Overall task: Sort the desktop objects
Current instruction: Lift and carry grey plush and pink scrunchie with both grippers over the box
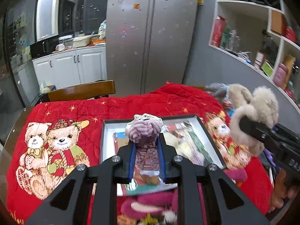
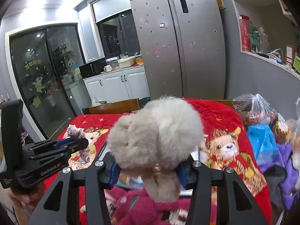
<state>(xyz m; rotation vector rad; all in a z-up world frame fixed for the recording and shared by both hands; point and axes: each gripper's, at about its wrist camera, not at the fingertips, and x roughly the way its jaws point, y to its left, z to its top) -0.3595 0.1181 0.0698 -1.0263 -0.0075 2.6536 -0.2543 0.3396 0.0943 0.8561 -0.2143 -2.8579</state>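
- Kitchen background: a steel fridge [image 1: 150, 37] and white cabinets are standing behind the surface, which is lying under a red bear-print cloth [image 1: 61, 131].
- Left tool [image 1: 147, 150] is clamping a purple crocheted toy [image 1: 143, 131] over the shallow open box [image 1: 211, 140].
- Right tool [image 2: 150, 170] is pinching a beige fluffy toy [image 2: 155, 131], held clear of the cloth.
- Good practice, as I judge it: keeping both grips firm, lowering each toy squarely over its spot before releasing, and avoiding the pink plush [image 2: 142, 206] lying below.
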